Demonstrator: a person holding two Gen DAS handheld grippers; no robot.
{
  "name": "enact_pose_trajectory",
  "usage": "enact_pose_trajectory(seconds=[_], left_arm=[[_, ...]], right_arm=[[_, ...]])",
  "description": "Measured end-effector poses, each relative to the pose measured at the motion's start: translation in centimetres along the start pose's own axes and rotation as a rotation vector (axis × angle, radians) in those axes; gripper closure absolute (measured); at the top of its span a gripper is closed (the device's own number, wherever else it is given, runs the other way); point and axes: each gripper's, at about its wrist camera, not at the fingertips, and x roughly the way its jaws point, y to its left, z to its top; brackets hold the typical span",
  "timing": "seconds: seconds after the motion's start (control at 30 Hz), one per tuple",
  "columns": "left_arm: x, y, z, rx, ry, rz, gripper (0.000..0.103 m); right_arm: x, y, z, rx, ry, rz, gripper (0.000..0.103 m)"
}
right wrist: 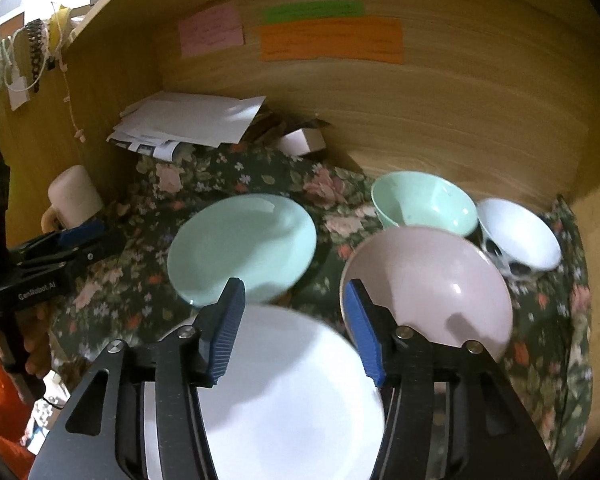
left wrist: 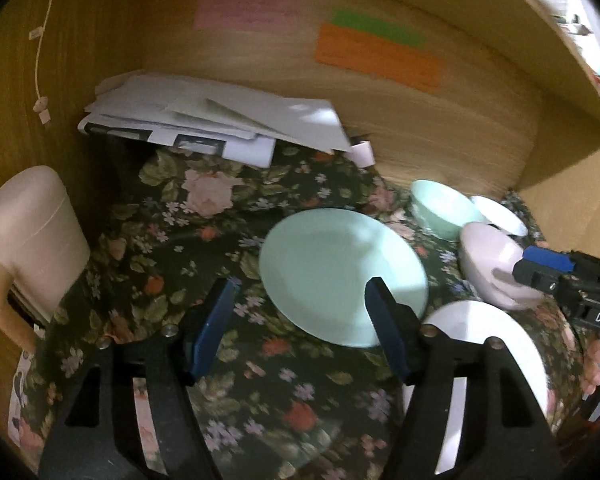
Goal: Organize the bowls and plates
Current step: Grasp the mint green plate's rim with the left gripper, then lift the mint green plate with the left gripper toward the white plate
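Floral cloth (left wrist: 204, 240) covers the shelf floor inside a wooden cubby; pink, green and orange notes (right wrist: 332, 38) stuck on the back wall, upper centre of frame.

Left gripper (left wrist: 300, 320): jaws wide apart, nothing between them. Sits bottom centre of the left view, over the cloth, its right finger overlapping the near rim of the mint plate (left wrist: 340, 276) in the picture; contact not clear.

Right gripper (right wrist: 296, 328): jaws parted to a middling gap, holding nothing. In the right view it hangs above the white plate (right wrist: 292, 396) at bottom centre. In the left view its blue tip appears at the rim of the pink bowl (left wrist: 496, 268), though blur makes touching uncertain.

Dishes, right view: mint plate centre left; pink bowl (right wrist: 428, 292) centre right, just beside the white plate; mint bowl (right wrist: 424, 204) behind it; white bowl (right wrist: 520, 236) far right, close to the mint bowl.

Papers (left wrist: 220, 116) heaped at back left. Cream mug (left wrist: 36, 236) at left edge, upside down.
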Motion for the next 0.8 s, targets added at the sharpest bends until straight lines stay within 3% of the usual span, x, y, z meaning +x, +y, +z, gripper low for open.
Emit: enact_pose_trajectory(seconds=[0.33, 0.8], left_arm=[[5.4, 1.8, 0.9, -0.025, 0.111, 0.009, 0.035], [10.3, 3.1, 0.9, -0.035, 0.249, -0.045, 0.035]], right_arm=[[6.4, -0.5, 3.3, -0.012, 0.102, 0.020, 0.054], [14.7, -0.9, 5.4, -0.035, 0.331, 0.038, 0.055]])
